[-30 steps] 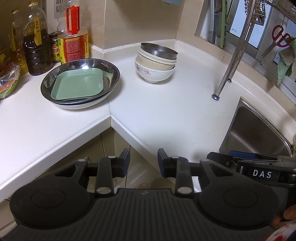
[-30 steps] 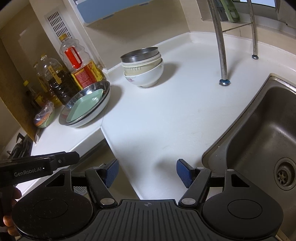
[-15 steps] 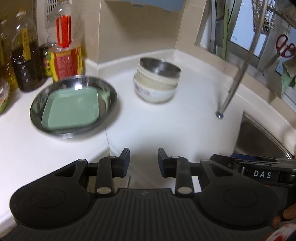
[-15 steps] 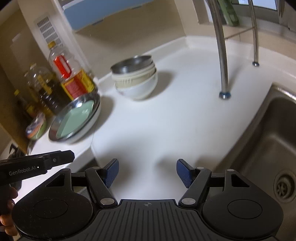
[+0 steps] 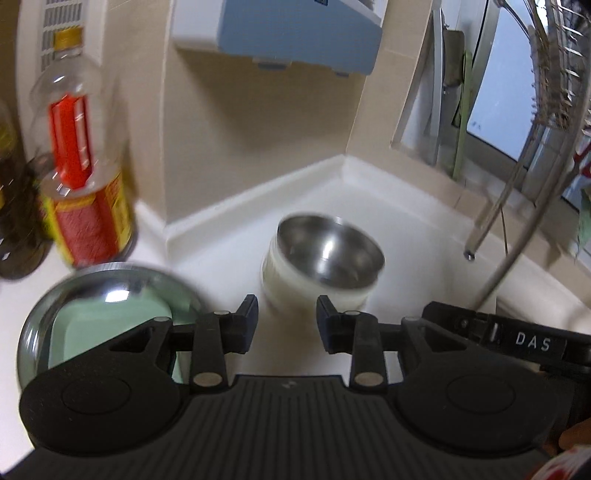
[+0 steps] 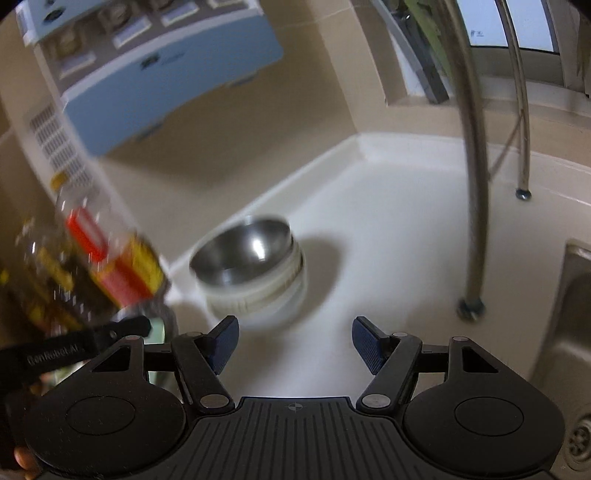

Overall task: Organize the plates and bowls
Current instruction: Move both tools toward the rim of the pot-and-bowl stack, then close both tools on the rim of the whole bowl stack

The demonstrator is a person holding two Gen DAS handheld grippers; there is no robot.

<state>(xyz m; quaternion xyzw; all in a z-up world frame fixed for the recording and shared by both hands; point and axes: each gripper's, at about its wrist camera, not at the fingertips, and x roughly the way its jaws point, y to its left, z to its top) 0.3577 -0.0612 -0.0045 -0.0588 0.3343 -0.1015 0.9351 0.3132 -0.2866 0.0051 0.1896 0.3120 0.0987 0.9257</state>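
Note:
A stack of bowls (image 5: 328,258) with a steel bowl on top stands in the counter's corner, blurred in both views. My left gripper (image 5: 287,319) hovers just short of the stack's near side. Its jaws stand a small gap apart with nothing between them. To its left a steel plate (image 5: 70,284) holds a green square plate (image 5: 110,325), partly hidden by the gripper body. My right gripper (image 6: 294,338) is open wide and empty, a little short of the bowl stack (image 6: 255,273) and to its right. The left gripper's body (image 6: 74,347) shows at the left edge of the right wrist view.
Oil bottles (image 5: 85,199) stand against the wall at the left. A blue box (image 5: 280,33) hangs on the wall above the corner. Metal rack legs (image 6: 471,306) stand on the counter to the right, and the sink (image 6: 576,332) lies beyond them.
Both grippers have moved forward over the counter toward the bowl stack, which now looks larger and closer. The plates have slid to the lower left of the left wrist view. The jaws look unchanged.

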